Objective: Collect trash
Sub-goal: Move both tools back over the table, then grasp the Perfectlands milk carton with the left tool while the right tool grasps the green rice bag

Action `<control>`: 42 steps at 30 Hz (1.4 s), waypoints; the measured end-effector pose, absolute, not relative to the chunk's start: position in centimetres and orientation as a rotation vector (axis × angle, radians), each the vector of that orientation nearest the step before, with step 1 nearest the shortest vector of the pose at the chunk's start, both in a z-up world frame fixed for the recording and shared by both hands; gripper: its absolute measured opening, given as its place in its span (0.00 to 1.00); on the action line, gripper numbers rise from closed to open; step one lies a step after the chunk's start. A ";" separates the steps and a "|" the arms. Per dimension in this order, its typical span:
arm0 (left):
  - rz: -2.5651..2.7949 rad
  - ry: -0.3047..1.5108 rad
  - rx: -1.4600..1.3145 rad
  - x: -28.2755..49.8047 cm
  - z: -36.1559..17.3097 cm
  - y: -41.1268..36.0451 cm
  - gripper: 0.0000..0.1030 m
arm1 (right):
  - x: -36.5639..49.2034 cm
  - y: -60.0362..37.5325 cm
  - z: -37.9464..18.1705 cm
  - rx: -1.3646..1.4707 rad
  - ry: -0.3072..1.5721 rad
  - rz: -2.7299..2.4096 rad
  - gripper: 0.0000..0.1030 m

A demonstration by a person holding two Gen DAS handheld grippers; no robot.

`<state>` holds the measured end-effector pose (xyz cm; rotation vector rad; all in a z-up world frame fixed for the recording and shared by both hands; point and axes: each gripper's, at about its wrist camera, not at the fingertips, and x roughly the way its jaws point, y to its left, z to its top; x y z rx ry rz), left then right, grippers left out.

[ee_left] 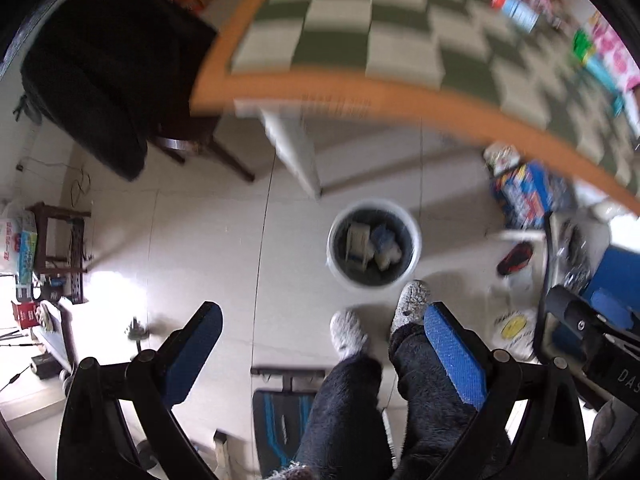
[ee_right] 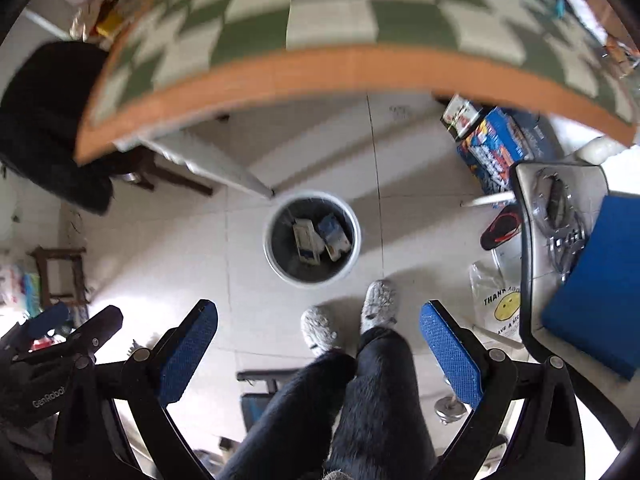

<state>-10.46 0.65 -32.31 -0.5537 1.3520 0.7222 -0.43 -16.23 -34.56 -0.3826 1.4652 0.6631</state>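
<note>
Here, in the left wrist view, the left gripper (ee_left: pixel 322 346) hangs spread wide with nothing between its blue pads; the trash bin (ee_left: pixel 374 244), holding crumpled packaging, stands on the floor at twelve o'clock from it. In the right wrist view, the right gripper (ee_right: pixel 318 338) gapes wide too, holding nothing, bin (ee_right: pixel 312 236) at twelve o'clock beyond the person's slippers (ee_right: pixel 378 306).
</note>
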 end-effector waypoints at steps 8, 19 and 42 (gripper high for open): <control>0.739 1.195 -0.429 0.7 -24.7 2.0 1.00 | 10.9 -15.5 -25.2 -0.434 1.354 0.637 0.99; 0.770 1.265 -0.428 22.9 -26.1 4.6 1.00 | 35.7 -9.8 -25.7 -0.914 1.232 0.610 0.99; 0.757 1.355 -0.957 35.9 -34.3 13.2 1.00 | 61.7 -4.7 -39.3 -0.590 1.667 0.597 0.91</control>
